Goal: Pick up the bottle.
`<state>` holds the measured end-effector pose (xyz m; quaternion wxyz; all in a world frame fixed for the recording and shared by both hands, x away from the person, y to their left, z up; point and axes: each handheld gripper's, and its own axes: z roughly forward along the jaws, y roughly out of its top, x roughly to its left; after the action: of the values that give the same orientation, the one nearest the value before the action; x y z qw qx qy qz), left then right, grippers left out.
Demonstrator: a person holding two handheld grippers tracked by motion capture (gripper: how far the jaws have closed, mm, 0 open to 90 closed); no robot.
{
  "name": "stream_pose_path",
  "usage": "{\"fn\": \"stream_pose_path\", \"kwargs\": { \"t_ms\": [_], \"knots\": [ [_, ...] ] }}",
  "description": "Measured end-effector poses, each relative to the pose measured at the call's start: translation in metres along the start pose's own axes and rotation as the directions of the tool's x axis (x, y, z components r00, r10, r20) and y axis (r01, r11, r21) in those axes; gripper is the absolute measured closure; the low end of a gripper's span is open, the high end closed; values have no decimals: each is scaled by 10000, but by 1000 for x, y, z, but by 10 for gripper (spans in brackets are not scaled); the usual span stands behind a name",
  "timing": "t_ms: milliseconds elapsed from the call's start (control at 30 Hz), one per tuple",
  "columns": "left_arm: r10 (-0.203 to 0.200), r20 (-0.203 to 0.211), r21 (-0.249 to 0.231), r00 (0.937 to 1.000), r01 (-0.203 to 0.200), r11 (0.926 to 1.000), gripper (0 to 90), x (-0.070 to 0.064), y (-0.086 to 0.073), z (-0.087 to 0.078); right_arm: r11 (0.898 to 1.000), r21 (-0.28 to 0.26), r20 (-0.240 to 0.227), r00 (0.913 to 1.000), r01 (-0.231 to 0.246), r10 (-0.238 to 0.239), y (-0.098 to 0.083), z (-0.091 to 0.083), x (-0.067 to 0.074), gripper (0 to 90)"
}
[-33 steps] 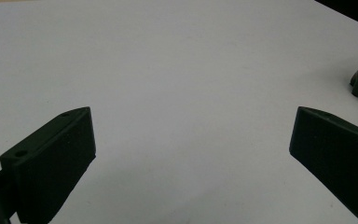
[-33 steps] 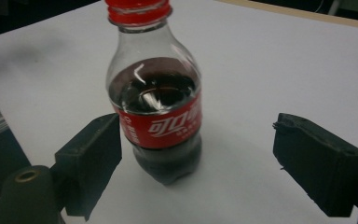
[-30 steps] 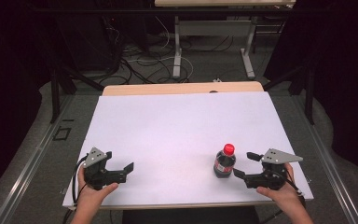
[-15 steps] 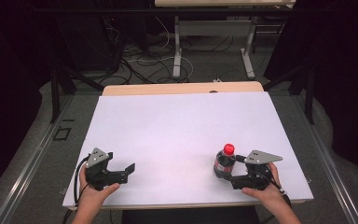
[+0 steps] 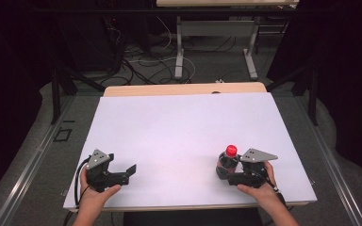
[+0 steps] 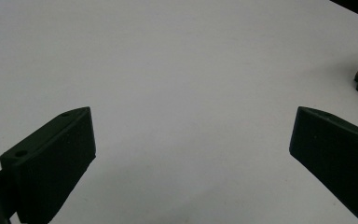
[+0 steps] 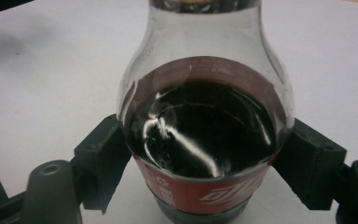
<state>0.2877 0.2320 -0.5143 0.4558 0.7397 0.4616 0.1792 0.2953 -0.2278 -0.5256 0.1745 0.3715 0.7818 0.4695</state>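
Seen from the high view: a white table [image 5: 184,136] with a wooden strip along its far edge, and a small cola bottle [image 5: 228,162] with a red cap [image 5: 231,150] standing upright near the front right of the sheet. Just behind it, toward the person, the right gripper [image 5: 227,175], held in the right hand [image 5: 259,188] and topped by its grey three-cornered plate [image 5: 258,155]. From the right gripper view, the bottle [image 7: 204,135] standing square between the two black jaws, one jaw pressed to each side of the body at the level of the red label [image 7: 200,193] (dark drink up to the shoulder, clear glass-like neck above): closed on the bottle, base on the table. Over at the front left, well apart from the bottle, the left gripper [image 5: 126,173] in the left hand [image 5: 94,197], resting low over bare table and pointing to the right. From the left gripper view, jaws spread wide with nothing but white table [image 6: 177,70] between them. Beyond the table, a grey floor with loose cables [image 5: 136,66] and the metal legs of another table [image 5: 179,47].
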Motion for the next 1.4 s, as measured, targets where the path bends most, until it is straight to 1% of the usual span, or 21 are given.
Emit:
{"fn": "stream_pose_path", "kwargs": {
  "t_ms": [133, 300, 400, 467, 567, 600, 700, 767, 800, 867, 967, 1000, 1033, 1067, 1133, 1167, 1233, 1300, 1333, 1367, 1400],
  "knots": [
    [-14, 6, -5, 10000, 14, 10000, 4, 0, 0, 0, 9999, 115, 75, 10000, -10, 9, 0, 2, 0, 257],
    [-29, 31, 4, 10000, 29, 10000, 4, -1, 0, 1, 10000, 22, -1, 10000, 79, -79, 0, 4, -2, 258],
    [-26, 44, 14, 10000, 26, 10000, 4, -1, 0, 1, 10000, -31, 69, 10000, 68, -68, 0, 6, -1, 260],
    [80, 17, 36, 10000, -80, 10000, 4, -1, 0, 1, 9997, 29, 91, 9997, 238, -238, 1, 6, -1, 271],
    [33, 42, 10, 10000, -33, 10000, 4, -2, 0, 1, 9989, 194, 192, 9989, 425, -428, 3, 4, 1, 279],
    [21, 46, 0, 10000, -21, 10000, 4, -2, 1, 1, 9994, 220, 196, 9995, 254, -258, 4, 5, 2, 281],
    [-50, 56, -41, 10000, 50, 10000, 5, -3, 1, 1, 9986, 473, 192, 9995, 223, -232, 8, 6, 2, 285],
    [-33, 72, -66, 10000, 33, 10000, 5, -3, 2, 0, 9986, 469, 127, 9996, 242, -248, 10, 7, 2, 286],
    [-23, 84, -50, 10000, 24, 10000, 4, -3, 2, 0, 9985, 484, -55, 9997, 240, -237, 15, 10, 3, 287],
    [123, 66, 10, 9999, -123, 9999, 4, -3, 3, -1, 9980, 475, -106, 9991, 410, -405, 20, 12, 7, 287],
    [18, 149, -37, 9999, -18, 10000, 4, -4, 3, -1, 9958, 458, -351, 9963, 794, -779, 29, 15, 13, 288],
    [16, 176, -50, 9998, -16, 10000, 4, -4, 3, 0, 9956, 416, -434, 9957, 837, -818, 32, 16, 16, 288],
    [127, 171, -6, 9998, -127, 9999, 4, -4, 4, -1, 9951, 422, -573, 9946, 895, -870, 35, 18, 17, 288],
    [17, 238, -11, 9997, -17, 10000, 4, -5, 4, 0, 9951, 305, -628, 9937, 946, -925, 38, 20, 19, 288],
    [85, 273, 13, 9996, -86, 10000, 4, -6, 6, 0, 9932, 275, -780, 9908, 1133, -1109, 43, 23, 25, 288],
    [129, 293, -3, 9995, -129, 9999, 4, -7, 6, 0, 9905, 291, -923, 9870, 1344, -1312, 46, 24, 27, 288],
    [85, 365, -1, 9993, -85, 10000, 5, -9, 8, 1, 9888, 321, -1125, 9836, 1456, -1412, 51, 27, 32, 288],
    [149, 398, -65, 9991, -146, 9999, 5, -10, 10, 1, 9850, 273, -1178, 9791, 1702, -1659, 54, 30, 37, 288],
    [149, 398, -65, 9991, -146, 9999, 5, -10, 10, 1, 9850, 273, -1178, 9791, 1702, -1659, 54, 30, 37, 288],
    [212, 393, -110, 9990, -208, 9997, 5, -12, 12, 1, 9816, 216, -1344, 9735, 1898, -1853, 58, 33, 41, 289],
    [226, 435, -149, 9988, -219, 9996, 5, -13, 13, 0, 9820, 195, -1330, 9740, 1878, -1836, 59, 35, 43, 289]
  ]
}}
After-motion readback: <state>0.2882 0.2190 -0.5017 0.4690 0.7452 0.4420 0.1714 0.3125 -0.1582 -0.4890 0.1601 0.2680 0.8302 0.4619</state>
